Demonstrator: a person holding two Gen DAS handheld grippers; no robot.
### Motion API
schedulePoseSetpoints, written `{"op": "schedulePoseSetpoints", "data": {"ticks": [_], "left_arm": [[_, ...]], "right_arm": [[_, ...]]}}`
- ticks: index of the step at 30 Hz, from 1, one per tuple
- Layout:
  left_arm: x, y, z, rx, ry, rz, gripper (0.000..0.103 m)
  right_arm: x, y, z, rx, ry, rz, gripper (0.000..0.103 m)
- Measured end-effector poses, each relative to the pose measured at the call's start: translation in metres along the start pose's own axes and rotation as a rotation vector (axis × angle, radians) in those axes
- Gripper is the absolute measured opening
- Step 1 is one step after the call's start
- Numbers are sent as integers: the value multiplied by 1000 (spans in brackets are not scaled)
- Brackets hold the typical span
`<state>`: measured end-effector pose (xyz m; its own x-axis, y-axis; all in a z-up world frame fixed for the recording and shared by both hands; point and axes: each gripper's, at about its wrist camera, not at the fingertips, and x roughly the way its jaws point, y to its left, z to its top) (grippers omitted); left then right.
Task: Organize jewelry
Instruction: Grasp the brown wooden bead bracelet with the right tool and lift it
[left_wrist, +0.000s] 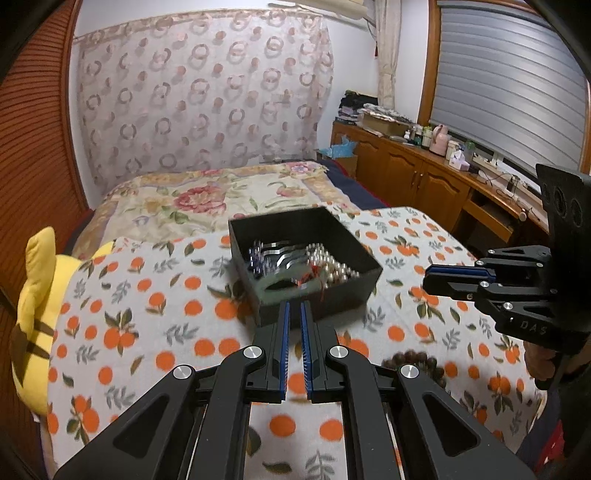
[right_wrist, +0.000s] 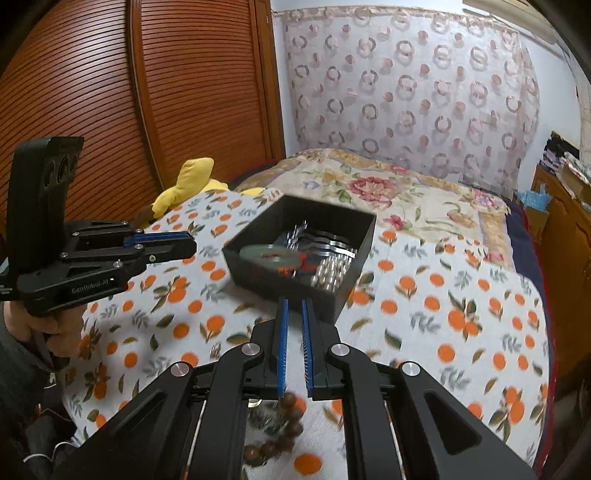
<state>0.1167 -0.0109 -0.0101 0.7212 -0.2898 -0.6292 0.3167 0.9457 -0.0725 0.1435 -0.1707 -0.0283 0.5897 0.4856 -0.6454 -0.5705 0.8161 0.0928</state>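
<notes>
plainly, the risk here sits with the loose pieces: a brown wooden bead bracelet (right_wrist: 275, 435) lies on the orange-print white cloth (right_wrist: 461, 295), right under the right gripper (right_wrist: 293, 306), well short of the open black square box (right_wrist: 360, 236) that already holds a pale jade disc (right_wrist: 267, 256), silver clips and a pearl strand (right_wrist: 332, 271). both the right gripper and the left gripper (left_wrist: 294, 308) have their blue-padded jaws drawn nearly together with nothing between them, so neither can take the bracelet without opening first. pushing down closed could roll the beads away or snag the soft cloth, tugging the box. the views are blurred, and a hasty reach might clip the box's near wall.
</notes>
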Motion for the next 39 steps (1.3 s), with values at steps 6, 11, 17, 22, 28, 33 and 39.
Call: {"op": "schedulePoseSetpoints", "data": {"ticks": [6, 11, 17, 22, 28, 33, 39], "left_arm": [[1, -8, -25, 0, 41, -8, 5], [1, -15, -42, 3, 69, -11, 5], [-3, -14, -53, 5, 89, 2, 8], [-2, -8, -58, -11, 95, 14, 21], [-1, -4, -59, -24, 90, 22, 43], [-1, -5, -58, -25, 84, 23, 53], [3, -10, -55, -26, 88, 13, 56]], "right_arm": [[-2, 10, -31, 16, 41, 19, 16], [3, 23, -51, 3, 79, 39, 18], [10, 41, -62, -26, 120, 72, 18], [19, 51, -69, -51, 162, 76, 18], [28, 55, -77, -73, 209, 66, 23], [28, 59, -78, -107, 208, 56, 21], [11, 48, -70, -79, 125, 35, 15]]}}
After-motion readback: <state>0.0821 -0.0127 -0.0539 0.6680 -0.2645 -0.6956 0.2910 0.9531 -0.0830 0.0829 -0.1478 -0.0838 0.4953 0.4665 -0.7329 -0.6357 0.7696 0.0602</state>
